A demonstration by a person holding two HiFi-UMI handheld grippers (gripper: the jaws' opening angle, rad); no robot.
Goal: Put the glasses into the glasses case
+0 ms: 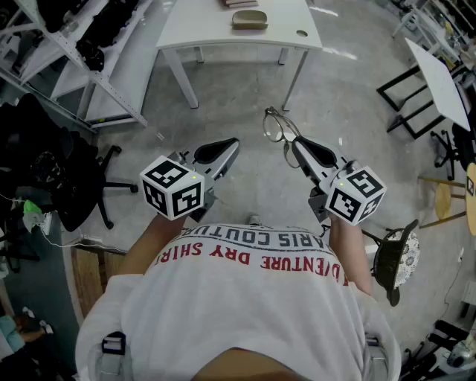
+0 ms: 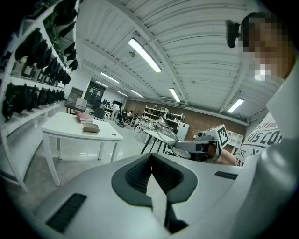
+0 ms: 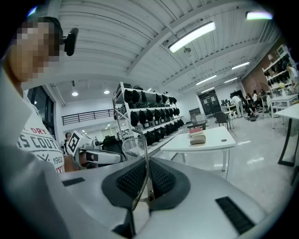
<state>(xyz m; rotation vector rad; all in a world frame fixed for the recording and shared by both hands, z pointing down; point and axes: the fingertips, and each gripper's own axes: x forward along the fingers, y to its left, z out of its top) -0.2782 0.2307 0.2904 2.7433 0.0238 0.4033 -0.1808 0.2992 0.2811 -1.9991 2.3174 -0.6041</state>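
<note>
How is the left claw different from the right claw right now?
The right claw is shut on the thin wire-framed glasses, while the left claw is shut on nothing. In the head view the left claw angles up and to the right, and the right claw angles up and to the left, so they point toward each other. Both are grey with black pads.

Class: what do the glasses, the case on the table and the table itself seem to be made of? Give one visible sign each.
The glasses: thin wire frame, probably metal, with clear lenses; the floor shows through. The case: matte beige, perhaps fabric or leatherette; no shine. The table: smooth white top, likely laminate; legs look painted metal.
</note>
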